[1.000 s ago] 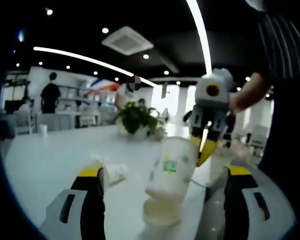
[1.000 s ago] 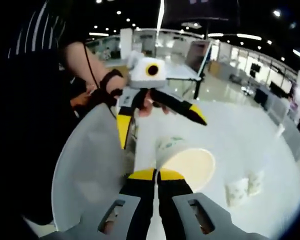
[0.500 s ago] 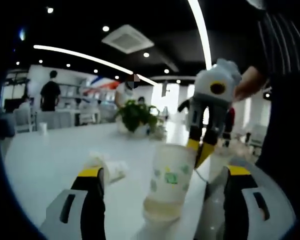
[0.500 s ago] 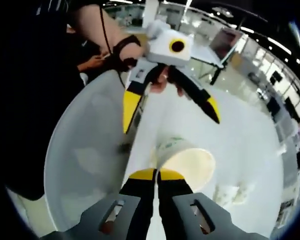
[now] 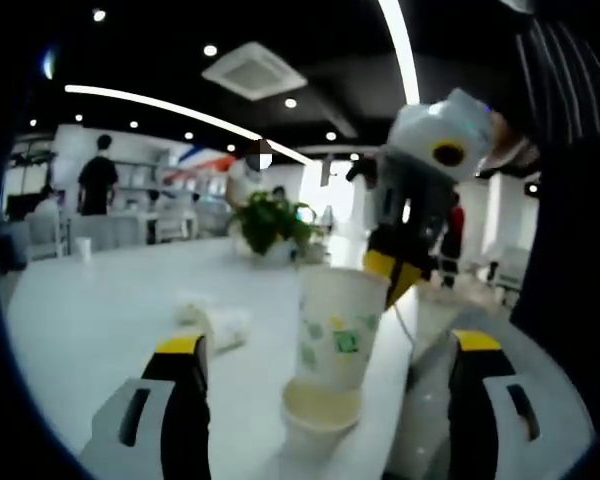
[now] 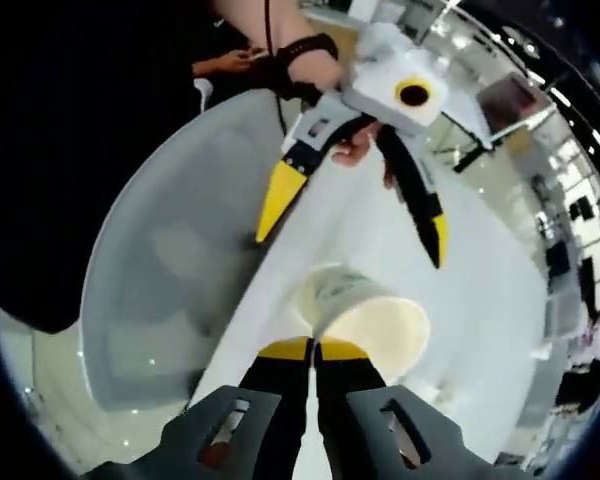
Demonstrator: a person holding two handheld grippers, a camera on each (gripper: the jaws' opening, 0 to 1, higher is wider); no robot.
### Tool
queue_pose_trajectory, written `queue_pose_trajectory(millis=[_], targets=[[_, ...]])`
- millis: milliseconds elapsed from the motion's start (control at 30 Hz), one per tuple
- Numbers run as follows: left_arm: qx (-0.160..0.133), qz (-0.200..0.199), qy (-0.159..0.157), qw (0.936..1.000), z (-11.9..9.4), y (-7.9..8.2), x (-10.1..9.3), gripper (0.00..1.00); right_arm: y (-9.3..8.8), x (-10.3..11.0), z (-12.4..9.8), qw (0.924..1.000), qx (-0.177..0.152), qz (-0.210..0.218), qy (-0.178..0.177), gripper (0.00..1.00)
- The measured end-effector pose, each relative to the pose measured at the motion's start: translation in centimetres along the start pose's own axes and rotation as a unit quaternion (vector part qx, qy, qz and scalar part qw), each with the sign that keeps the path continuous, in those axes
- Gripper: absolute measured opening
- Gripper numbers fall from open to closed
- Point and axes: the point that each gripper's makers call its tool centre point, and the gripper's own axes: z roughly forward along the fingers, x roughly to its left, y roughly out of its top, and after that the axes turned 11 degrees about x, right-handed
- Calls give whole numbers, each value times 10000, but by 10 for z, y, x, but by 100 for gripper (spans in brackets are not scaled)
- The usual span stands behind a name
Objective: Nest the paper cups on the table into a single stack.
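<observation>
Two paper cups meet in the left gripper view: the printed cup, pinched at its rim by the right gripper, sits upright in a lower cup on the white table, between the spread jaws of the left gripper; more cups lie beyond. In the right gripper view, closed jaws nip the cup's rim, and the left gripper's jaws gape wide above it.
</observation>
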Motion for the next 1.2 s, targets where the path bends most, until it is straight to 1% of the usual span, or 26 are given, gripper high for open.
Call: queue_pose_trajectory(millis=[133, 167, 267, 300, 333, 400, 467, 533, 700, 833, 1067, 1200], targets=[[62, 8, -24, 10000, 2, -5, -1, 99, 1, -1, 1, 9998, 132, -137, 19, 0], [81, -33, -45, 10000, 2, -6, -1, 99, 1, -4, 0, 9991, 246, -333, -49, 0], [101, -150, -28, 9998, 2, -11, 2, 99, 2, -5, 1, 9982, 350, -490, -36, 0], [83, -169, -32, 9998, 1, -10, 2, 99, 2, -6, 2, 9976, 403, -557, -45, 0], [47, -185, -35, 9998, 1, -9, 1, 99, -1, -8, 2, 9953, 566, -775, -89, 0], [-64, -93, -58, 9999, -1, -5, 0, 99, 0, -8, 2, 9937, 590, -948, -82, 0], [-102, 22, -69, 9999, -3, -2, -1, 99, 0, -8, 2, 9931, 620, -991, -58, 0], [-9, 185, -38, 9998, -4, -4, 0, 99, 1, -9, 2, 9925, 638, -1038, -55, 0], [72, 369, -77, 9993, -7, -8, -1, 99, 3, -9, 7, 9907, 680, -1179, -26, 0], [145, 359, -64, 9992, -11, -13, 1, 99, 4, -7, 11, 9893, 718, -1272, 18, 0], [124, 261, 4, 9996, -15, -16, 4, 99, 5, -7, 17, 9872, 750, -1408, 81, 0], [103, 240, 25, 9997, -16, -16, 4, 99, 3, -5, 22, 9861, 799, -1450, 149, 0]])
